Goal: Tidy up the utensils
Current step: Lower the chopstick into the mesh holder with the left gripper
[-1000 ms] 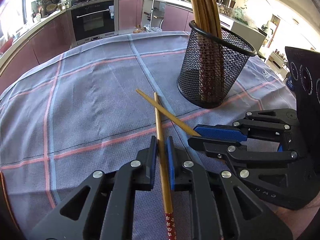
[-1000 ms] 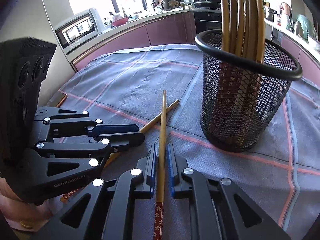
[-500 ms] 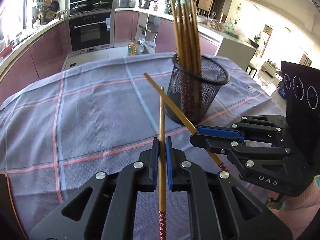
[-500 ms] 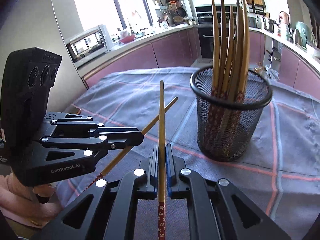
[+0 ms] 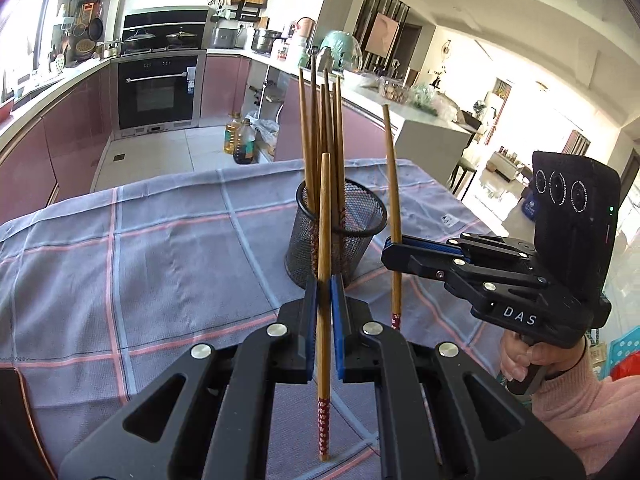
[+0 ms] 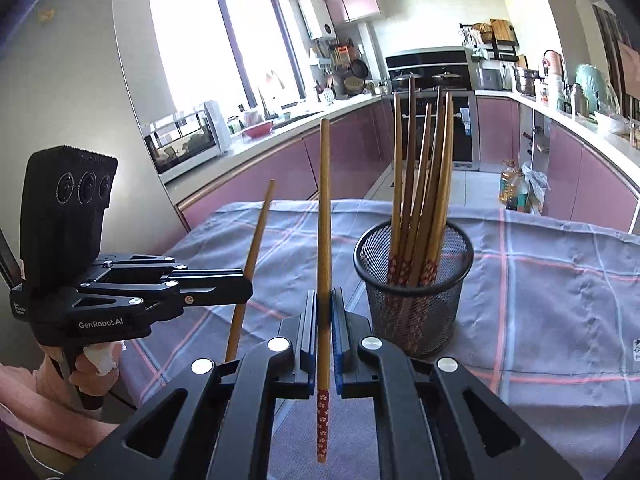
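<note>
Each gripper, left (image 5: 324,284) and right (image 6: 324,300), clamped one chopstick (image 5: 323,216) in its jaws, patterned ends partly hidden behind the fingers.

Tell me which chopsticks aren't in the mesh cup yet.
Two: one clamped in the left gripper, one in the right gripper, both off the tablecloth. The rest stand in the mesh cup.

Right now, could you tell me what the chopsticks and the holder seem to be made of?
Chopsticks: probably wood or bamboo, smooth tan shafts with red flower-patterned ends. Holder: most likely black-coated metal mesh, see-through weave under a solid rim.
</note>
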Motion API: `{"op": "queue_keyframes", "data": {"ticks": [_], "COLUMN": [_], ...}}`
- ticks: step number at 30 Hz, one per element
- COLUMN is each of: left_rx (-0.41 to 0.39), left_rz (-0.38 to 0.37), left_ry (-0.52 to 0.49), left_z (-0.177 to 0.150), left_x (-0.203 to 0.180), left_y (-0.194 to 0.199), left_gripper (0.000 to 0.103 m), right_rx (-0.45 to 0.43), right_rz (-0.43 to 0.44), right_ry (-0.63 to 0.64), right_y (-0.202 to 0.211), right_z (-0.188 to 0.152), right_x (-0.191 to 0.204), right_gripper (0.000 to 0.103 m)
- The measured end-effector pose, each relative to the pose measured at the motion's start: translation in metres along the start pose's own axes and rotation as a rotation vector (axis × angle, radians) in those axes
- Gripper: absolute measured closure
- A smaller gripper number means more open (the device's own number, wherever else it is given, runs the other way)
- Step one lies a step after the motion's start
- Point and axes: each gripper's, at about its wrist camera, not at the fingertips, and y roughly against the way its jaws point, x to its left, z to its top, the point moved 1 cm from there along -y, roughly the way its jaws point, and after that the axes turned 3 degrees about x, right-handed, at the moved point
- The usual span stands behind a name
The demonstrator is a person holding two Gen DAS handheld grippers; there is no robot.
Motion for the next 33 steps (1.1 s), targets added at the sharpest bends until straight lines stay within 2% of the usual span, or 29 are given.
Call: {"op": "queue_keyframes", "data": {"ticks": [8,14,33], "left_rx": [-0.049,-0.095,-0.255], "left_rz": [-0.041,-0.044,-0.049], "left_ry": [0.011,0.013,-0.075], "left_z": [0.011,0.026,0.101], "left_x": [0.0,-0.002,-0.038], "left_y": [0.018,0.029,0.062], "left_gripper": [0.096,0.096,0.096], "right_rx": [-0.059,-0.102,-0.224], "right_rz": [-0.017,-0.034,-0.056], "right_ry": [-0.001,-0.013,-0.012], "right_y": [0.017,0.021,0.037], "right_z": [0.014,0.03,0.082], "right_x": [-0.011,-0.02,-0.042], "right_gripper": [0.097,0.097,0.097]}}
